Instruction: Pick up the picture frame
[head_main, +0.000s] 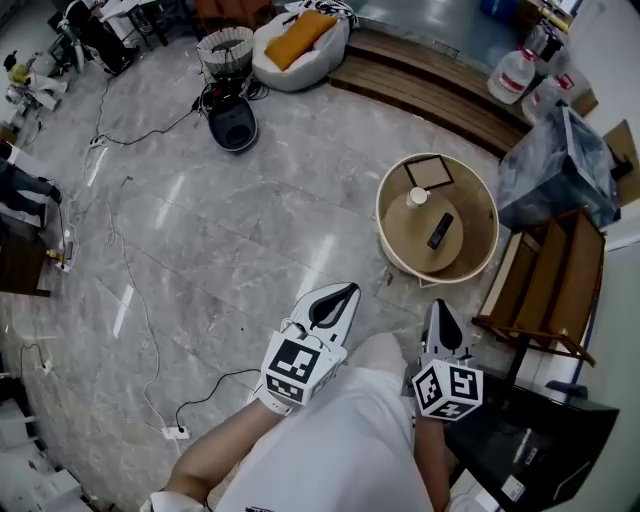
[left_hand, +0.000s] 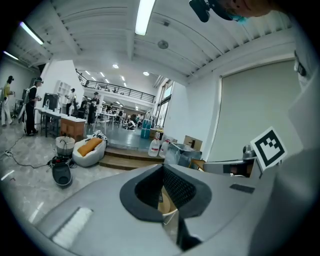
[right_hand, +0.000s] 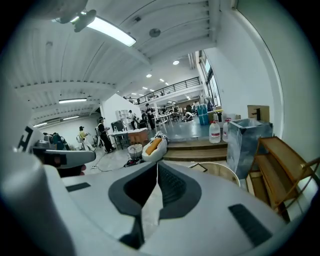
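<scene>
On the worktop (head_main: 470, 205) lies the picture frame (head_main: 428, 172); the left tongs (head_main: 349, 289) and right tongs (head_main: 440, 304), closed and empty, should open first.

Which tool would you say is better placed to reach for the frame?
Right: the right tool sits nearer the table holding the frame; the left tool is farther off. Both are shut.

Round rimmed table (head_main: 381, 213) carries a picture frame (head_main: 428, 172), cup (head_main: 417, 197) and dark remote (head_main: 440, 230)
</scene>
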